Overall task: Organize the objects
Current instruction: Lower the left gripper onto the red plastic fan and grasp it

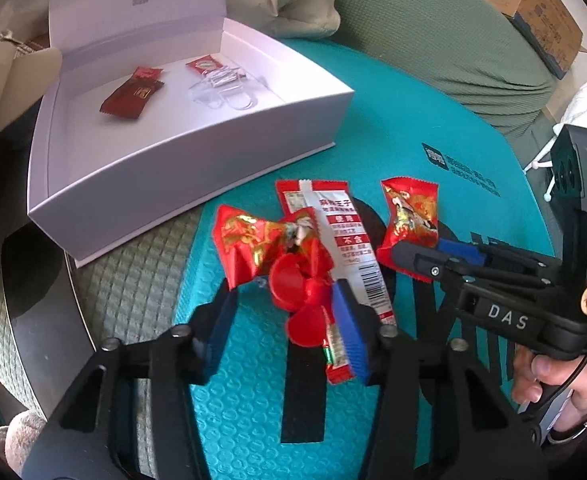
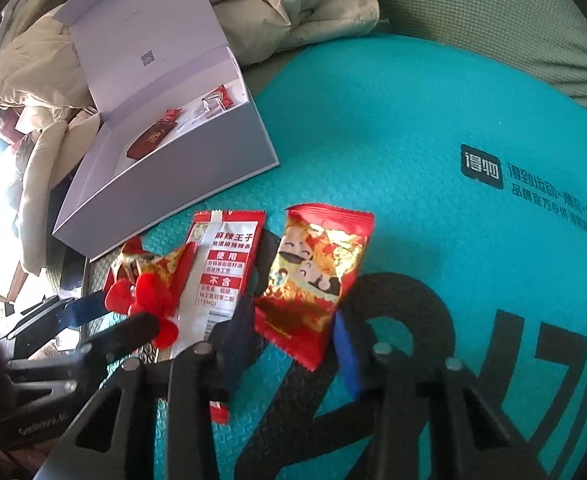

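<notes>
A red plastic propeller (image 1: 305,296) lies on the teal mat between the open fingers of my left gripper (image 1: 285,320); it also shows in the right wrist view (image 2: 145,304). A red-gold candy wrapper (image 1: 253,244) lies just beyond it. A red-and-white snack sachet (image 1: 341,240) lies under the left gripper's right finger. A second red-gold candy packet (image 2: 313,280) lies between the open fingers of my right gripper (image 2: 293,340); it shows in the left wrist view (image 1: 409,212) too. The open white box (image 1: 197,152) holds a dark red packet (image 1: 131,94), a small red packet and clear plastic pieces.
The teal mat (image 2: 413,120) lies on a green sofa cushion (image 1: 433,20). A beige blanket (image 2: 277,4) lies behind the box. A cardboard box (image 1: 537,8) stands at the far right. The box's lid (image 1: 133,0) stands upright.
</notes>
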`<state>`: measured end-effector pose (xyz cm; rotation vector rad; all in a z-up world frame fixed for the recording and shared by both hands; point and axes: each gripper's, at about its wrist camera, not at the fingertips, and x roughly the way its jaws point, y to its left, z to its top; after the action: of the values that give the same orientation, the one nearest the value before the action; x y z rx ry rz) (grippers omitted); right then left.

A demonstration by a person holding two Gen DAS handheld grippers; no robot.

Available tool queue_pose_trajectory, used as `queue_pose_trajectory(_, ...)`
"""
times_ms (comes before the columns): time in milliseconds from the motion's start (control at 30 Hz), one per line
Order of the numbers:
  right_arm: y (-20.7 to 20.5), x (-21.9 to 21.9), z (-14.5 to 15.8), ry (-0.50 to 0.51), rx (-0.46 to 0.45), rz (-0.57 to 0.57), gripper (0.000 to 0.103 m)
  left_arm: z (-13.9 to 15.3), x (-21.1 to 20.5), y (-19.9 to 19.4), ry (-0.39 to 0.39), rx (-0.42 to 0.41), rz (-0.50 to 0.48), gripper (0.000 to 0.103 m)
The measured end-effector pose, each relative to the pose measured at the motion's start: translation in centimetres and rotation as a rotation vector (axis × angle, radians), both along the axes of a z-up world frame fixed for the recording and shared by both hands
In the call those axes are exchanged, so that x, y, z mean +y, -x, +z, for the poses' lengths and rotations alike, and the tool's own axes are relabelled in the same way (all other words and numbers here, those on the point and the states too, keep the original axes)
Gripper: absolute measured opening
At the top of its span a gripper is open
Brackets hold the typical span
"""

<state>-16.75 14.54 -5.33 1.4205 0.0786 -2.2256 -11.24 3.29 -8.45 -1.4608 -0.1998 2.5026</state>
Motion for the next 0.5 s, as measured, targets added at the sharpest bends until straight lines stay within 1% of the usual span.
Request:
queue_pose_trajectory(33, -0.1, 0.1, 0.0, -0.001, 0.001, 0.002, 0.027, 0.0, 0.1, -0.1, 0.001, 0.001, -0.005, 0.039)
queue_pose_trajectory(67, -0.2, 0.2, -0.1, -0.006, 0.000, 0.006, 0.025, 0.1, 0.2, -0.2, 0.002, 0.003, -0.010, 0.037)
queue_pose_trajectory(133, -0.5, 0.4, -0.1, -0.007, 0.000, 0.015, 0.023, 0.1, 0.2, -0.4, -0.001, -0.001, -0.014, 0.029)
queue_pose_trajectory(167, -0.8, 0.5, -0.1, -0.006, 0.000, 0.019, 0.022, 0.1, 0.1, -0.5, -0.004, -0.004, -0.013, 0.028)
queue_pose_trajectory(267, -1.3, 1.0, 0.0, 0.006, -0.008, 0.018, 0.022, 0.1, -0.3, -0.8, -0.023, -0.025, -0.002, 0.023)
queue_pose_trajectory(433, -2.2, 2.0, 0.3, 0.024, 0.002, -0.007, 0.023, -0.1, -1.9, -1.3, -0.048, -0.075, 0.053, 0.023)
queue_pose_trajectory(500, -2.3, 2.1, 0.5, 0.032, 0.008, -0.023, 0.026, 0.0, -2.1, -1.6, -0.049, -0.074, 0.064, 0.023)
